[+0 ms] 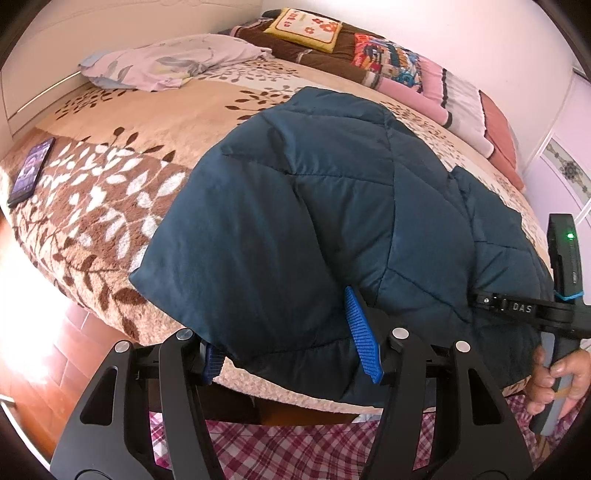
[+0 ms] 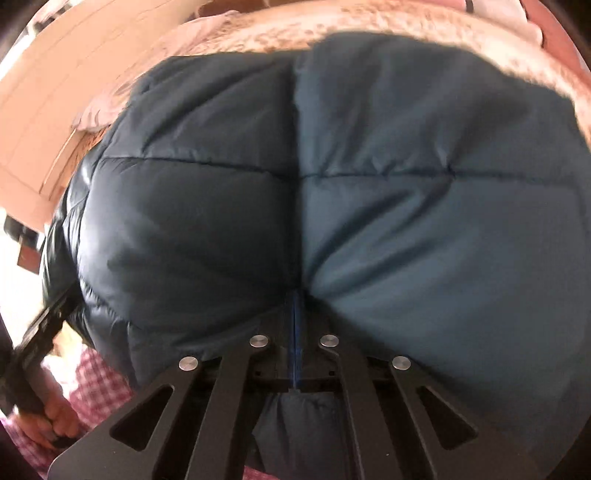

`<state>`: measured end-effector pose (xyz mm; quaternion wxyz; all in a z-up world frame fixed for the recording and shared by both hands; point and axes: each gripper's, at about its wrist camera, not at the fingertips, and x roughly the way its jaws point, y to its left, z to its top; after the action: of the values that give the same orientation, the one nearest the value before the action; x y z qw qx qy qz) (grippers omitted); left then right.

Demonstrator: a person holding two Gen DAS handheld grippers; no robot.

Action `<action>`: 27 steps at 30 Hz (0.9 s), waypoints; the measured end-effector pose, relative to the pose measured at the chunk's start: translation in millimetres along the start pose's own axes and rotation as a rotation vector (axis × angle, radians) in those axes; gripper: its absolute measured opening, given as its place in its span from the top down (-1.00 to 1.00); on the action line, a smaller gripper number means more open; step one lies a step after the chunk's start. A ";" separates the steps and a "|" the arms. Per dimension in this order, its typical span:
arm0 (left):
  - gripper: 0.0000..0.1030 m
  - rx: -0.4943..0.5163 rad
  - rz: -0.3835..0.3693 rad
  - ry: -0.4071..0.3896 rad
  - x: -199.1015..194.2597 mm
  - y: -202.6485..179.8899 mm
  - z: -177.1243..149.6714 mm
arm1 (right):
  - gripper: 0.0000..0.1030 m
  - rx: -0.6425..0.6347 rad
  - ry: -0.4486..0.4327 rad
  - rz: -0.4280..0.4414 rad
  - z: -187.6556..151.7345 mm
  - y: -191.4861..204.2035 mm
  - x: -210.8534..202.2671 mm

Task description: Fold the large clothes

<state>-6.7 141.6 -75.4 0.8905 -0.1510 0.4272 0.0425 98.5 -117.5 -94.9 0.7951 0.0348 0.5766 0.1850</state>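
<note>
In the left wrist view, the left gripper (image 1: 291,338) has its blue pads (image 1: 364,336) standing apart with the near hem of a dark teal quilted puffer jacket (image 1: 314,206) lying between them. The right pad lies against the fabric and the left one is half hidden under the hem, so whether they truly pinch the padding cannot be told. Beyond the jaws the jacket spreads over the bed as one broad padded slab; it looks partly gathered, with the main folds seemingly still to come. To the right of the jaws, the right gripper (image 1: 517,306) reaches onto the jacket's edge, held by a hand (image 1: 557,380). The surface is a fleecy leaf-patterned blanket (image 1: 103,206) on a bed; far left of the jaws lies a phone (image 1: 31,171), and ahead lie a lilac pillow (image 1: 166,61), a yellow cushion (image 1: 306,27) and folded bedding against a pale wall. Wood flooring shows at lower left.

In the blurred right wrist view, the right gripper (image 2: 296,325) has its jaws pressed together at a seam of the jacket (image 2: 406,206), which bulges on either side of them; a thin fold appears caught there. The jacket fills the frame ahead, and the blanket rims it beyond.
</note>
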 end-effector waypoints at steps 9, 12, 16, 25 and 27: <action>-0.12 -0.014 -0.014 0.004 -0.4 4.3 -2.2 | 1.00 0.048 -0.077 0.043 -2.4 -1.8 -36.5; -0.12 -0.016 -0.017 0.006 -0.1 4.6 -3.1 | 1.00 0.007 -0.169 0.032 8.6 5.9 -64.8; -0.12 -0.018 -0.018 0.007 -0.2 3.9 -3.5 | 1.00 0.025 -0.171 0.006 48.9 4.1 -61.0; -0.12 -0.014 -0.049 0.004 -2.1 3.8 -4.7 | 1.00 0.182 0.007 0.027 84.0 -39.3 18.3; -0.12 -0.021 -0.054 0.011 -0.4 4.6 -4.6 | 1.00 0.185 0.011 0.024 84.7 -39.5 17.8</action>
<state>-11.3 144.6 -78.9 0.8873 -0.1718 0.4274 0.0220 192.0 -134.9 -93.4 0.7831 0.1139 0.5951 0.1404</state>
